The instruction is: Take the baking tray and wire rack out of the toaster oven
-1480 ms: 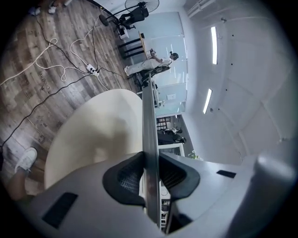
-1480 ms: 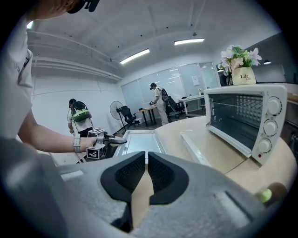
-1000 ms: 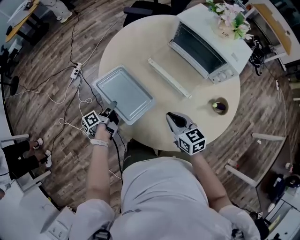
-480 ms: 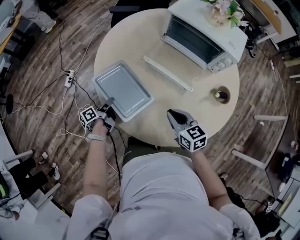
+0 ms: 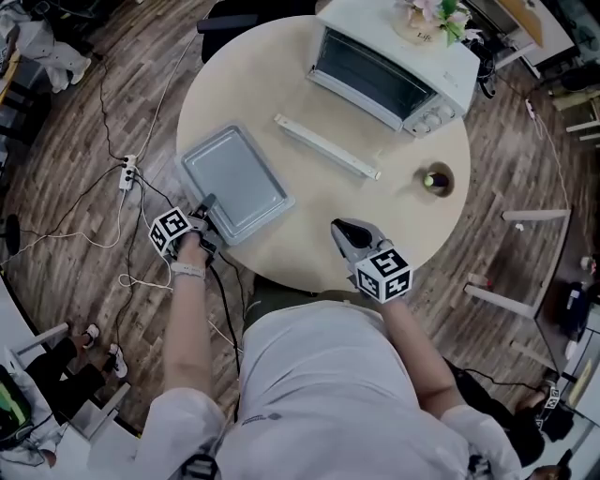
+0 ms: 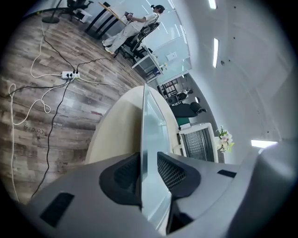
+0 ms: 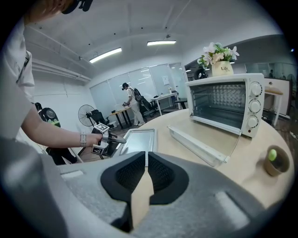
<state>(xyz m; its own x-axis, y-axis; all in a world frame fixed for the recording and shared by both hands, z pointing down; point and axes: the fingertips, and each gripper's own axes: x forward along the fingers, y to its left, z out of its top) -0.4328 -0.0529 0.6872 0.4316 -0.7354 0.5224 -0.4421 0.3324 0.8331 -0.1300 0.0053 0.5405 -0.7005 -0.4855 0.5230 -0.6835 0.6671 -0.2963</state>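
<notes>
The grey baking tray (image 5: 232,178) lies on the left side of the round table (image 5: 309,216), one corner near the table's edge. My left gripper (image 5: 206,208) grips that corner's rim. In the left gripper view the tray (image 6: 153,125) runs edge-on between the pads of the left gripper (image 6: 149,160), whose jaws have just been opening slightly. My right gripper (image 5: 339,228) hovers over the near table edge, shut and empty. The white toaster oven (image 5: 384,70) stands at the back with its door (image 5: 328,147) folded down. A wire grid (image 7: 219,104) shows inside it.
A small cup with a green object (image 5: 434,179) sits on the table's right side. A flower pot (image 5: 427,17) stands on top of the oven. Cables and a power strip (image 5: 124,172) lie on the wooden floor at left.
My left gripper has moved left and lower with the tray's corner, and the tray has shifted with it toward the table's left edge. The right gripper has hardly moved.
</notes>
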